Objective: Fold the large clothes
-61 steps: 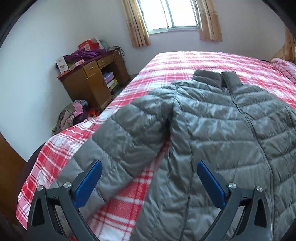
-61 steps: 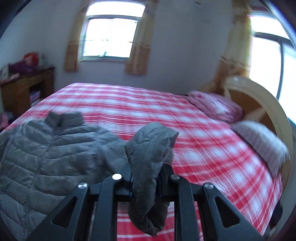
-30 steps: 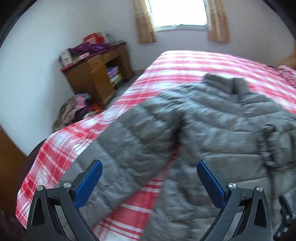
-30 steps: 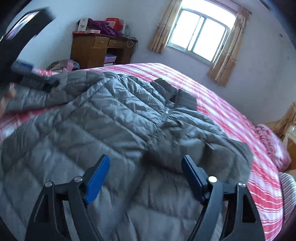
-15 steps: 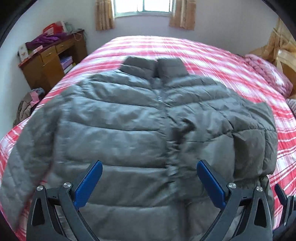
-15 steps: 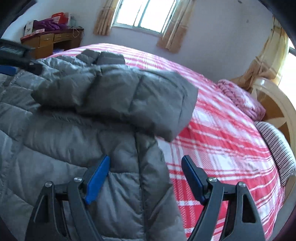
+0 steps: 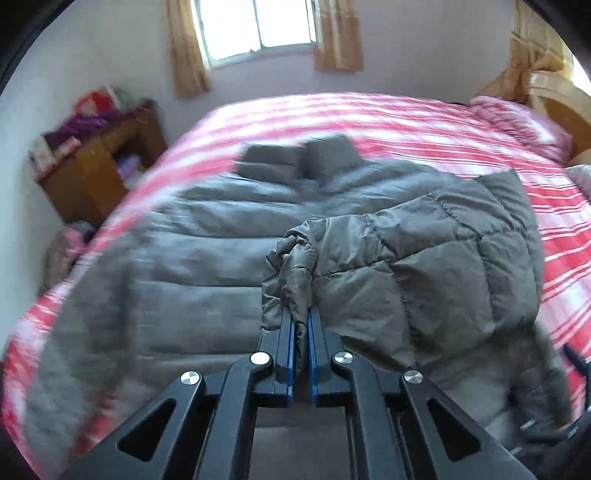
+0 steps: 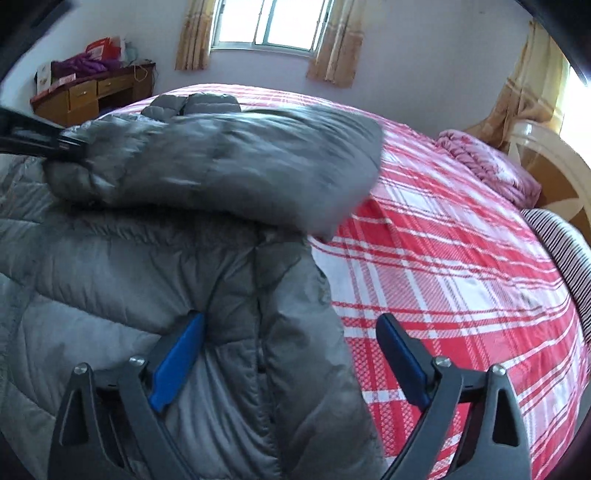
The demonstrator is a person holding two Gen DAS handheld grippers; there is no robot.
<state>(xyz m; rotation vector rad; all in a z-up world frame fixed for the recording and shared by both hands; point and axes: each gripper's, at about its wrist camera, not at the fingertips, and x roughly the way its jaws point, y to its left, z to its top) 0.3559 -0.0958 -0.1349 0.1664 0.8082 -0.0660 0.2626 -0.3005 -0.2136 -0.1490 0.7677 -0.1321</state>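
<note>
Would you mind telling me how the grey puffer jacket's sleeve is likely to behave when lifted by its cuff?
Probably floppy: the sleeve sags from the shut left gripper. Likely light, given its puffy quilting. The shiny shell may slip; the cuff bunches where held.

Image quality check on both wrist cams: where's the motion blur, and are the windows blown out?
Left wrist: plaid bedspread and jacket body are smeared, while the sleeve clamped in the left gripper stays sharp; window clipped white. Right wrist: that lifted sleeve is streaked, bedspread and right gripper crisp; window overexposed too. Both show fisheye bending and dark corners.
</note>
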